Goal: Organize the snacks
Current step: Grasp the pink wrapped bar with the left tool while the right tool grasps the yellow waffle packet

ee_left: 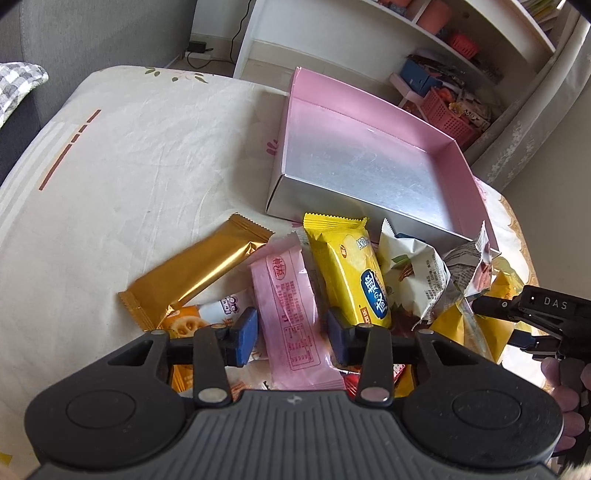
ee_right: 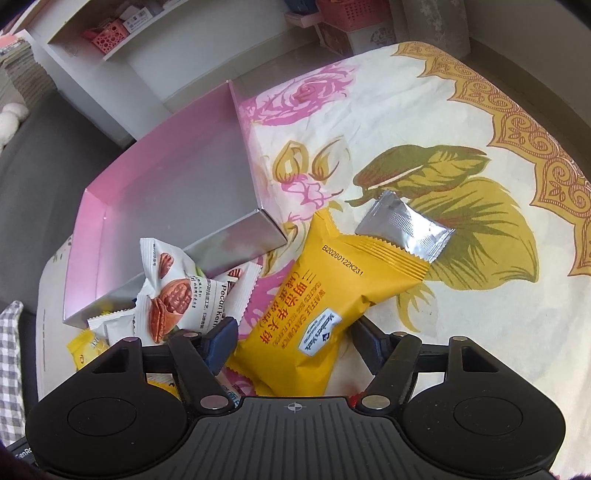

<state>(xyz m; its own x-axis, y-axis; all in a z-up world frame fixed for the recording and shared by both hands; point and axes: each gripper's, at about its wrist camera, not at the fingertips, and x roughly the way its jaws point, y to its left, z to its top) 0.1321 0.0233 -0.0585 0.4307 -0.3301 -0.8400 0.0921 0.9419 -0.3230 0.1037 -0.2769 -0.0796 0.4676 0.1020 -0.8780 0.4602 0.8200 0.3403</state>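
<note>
A pink-walled box (ee_left: 369, 162) with a silver floor stands empty on the cloth-covered table; it also shows in the right wrist view (ee_right: 166, 195). A heap of snack packets lies in front of it. My left gripper (ee_left: 291, 334) is open, its pads either side of a pink packet (ee_left: 291, 314). Beside it lie a gold packet (ee_left: 199, 273), a yellow packet (ee_left: 351, 269) and a white pecan packet (ee_left: 413, 273). My right gripper (ee_right: 295, 341) is open around an orange waffle packet (ee_right: 325, 299); it also shows at the right edge of the left wrist view (ee_left: 517, 317).
A silver sachet (ee_right: 406, 225) lies behind the orange packet. White pecan packets (ee_right: 173, 295) lie by the box's near corner. White shelves with red baskets (ee_left: 447, 110) stand beyond the table. A grey sofa (ee_left: 74, 33) is at the far left.
</note>
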